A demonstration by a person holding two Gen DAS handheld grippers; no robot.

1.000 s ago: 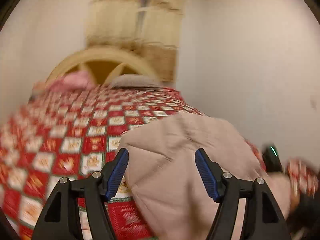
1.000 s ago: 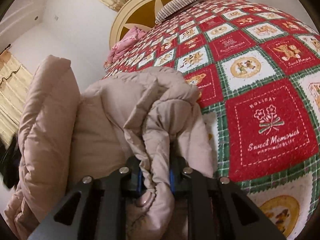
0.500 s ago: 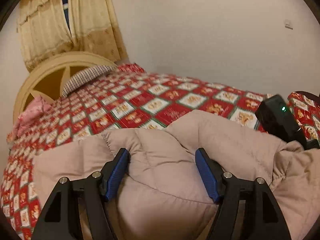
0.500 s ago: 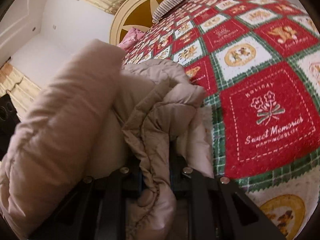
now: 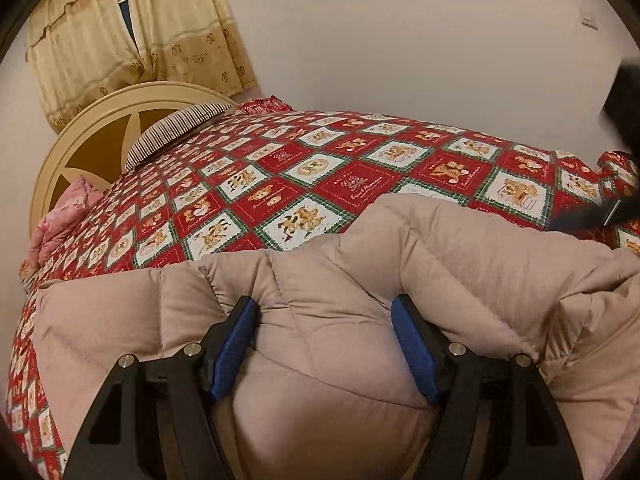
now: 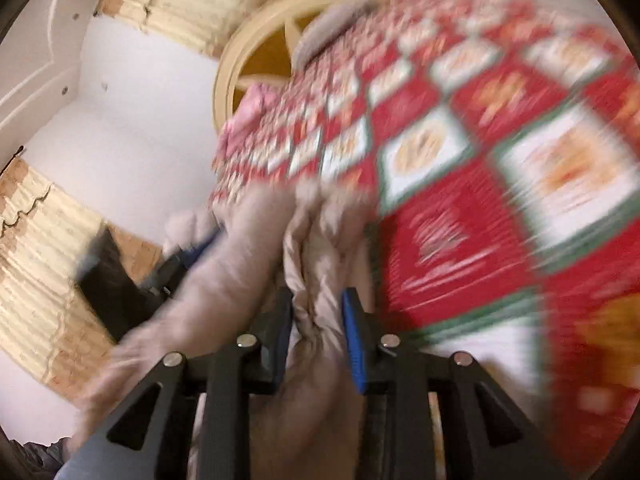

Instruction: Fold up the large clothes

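A large beige puffer jacket (image 5: 360, 280) lies bunched on the bed, filling the lower part of the left wrist view. My left gripper (image 5: 324, 312) is open, its blue-padded fingers (image 5: 234, 344) pressed onto the padded fabric without clamping it. In the blurred right wrist view my right gripper (image 6: 316, 304) has its jaws a little apart with a fold of the jacket (image 6: 308, 248) still between them. The left gripper shows there as a dark shape (image 6: 176, 264) at the jacket's far side.
The bed carries a red, white and green patchwork quilt (image 5: 360, 176). A round cream headboard (image 5: 100, 128), a striped pillow (image 5: 176, 132) and a pink pillow (image 5: 64, 216) are at its head. Curtains (image 5: 132, 36) hang behind. A plain wall runs along the far side.
The left gripper swung round and settled lower on the jacket. The right gripper's jaws, earlier clamped tight on the fold, have parted a little and it is moving fast, blurring its view.
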